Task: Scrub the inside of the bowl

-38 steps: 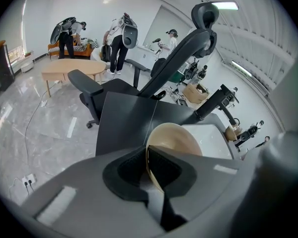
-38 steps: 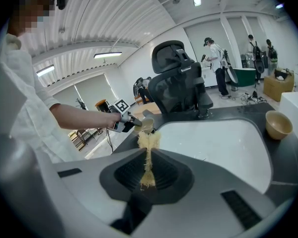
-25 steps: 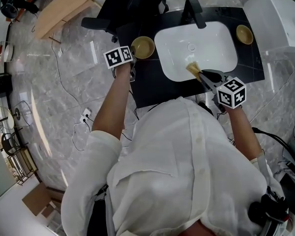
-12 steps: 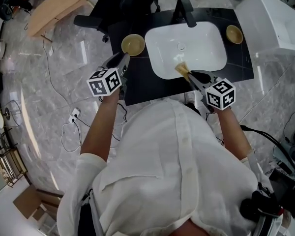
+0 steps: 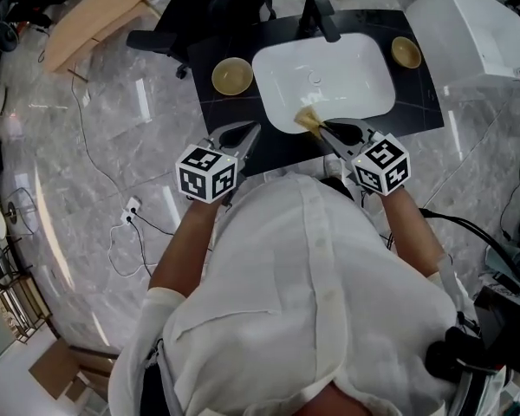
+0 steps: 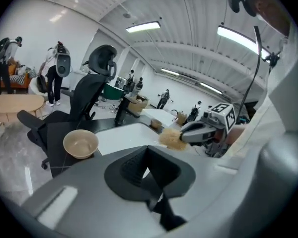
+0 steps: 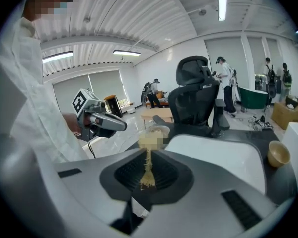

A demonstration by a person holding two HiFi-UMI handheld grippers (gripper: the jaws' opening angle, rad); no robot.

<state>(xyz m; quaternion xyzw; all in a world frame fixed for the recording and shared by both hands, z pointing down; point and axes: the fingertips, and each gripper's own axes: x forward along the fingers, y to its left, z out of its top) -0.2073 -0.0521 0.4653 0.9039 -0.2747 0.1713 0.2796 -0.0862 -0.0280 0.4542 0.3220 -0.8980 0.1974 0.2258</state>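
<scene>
While the jaws of the right gripper [image 7: 148,155] are pinching a tan fibre scrubber [image 7: 148,178], its tuft is projecting over the near rim of the white sink [image 5: 264,59]. The jaws of the left gripper [image 5: 253,130] have just been closing and are pressing together on nothing. The bowl [image 5: 231,76] is standing on the black bench [image 5: 416,102] just left of the sink, well apart from both grippers.

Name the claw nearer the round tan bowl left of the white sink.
Left. The left claw is in front of the round tan bowl; the right claw is farther, at the front of the white sink.
</scene>
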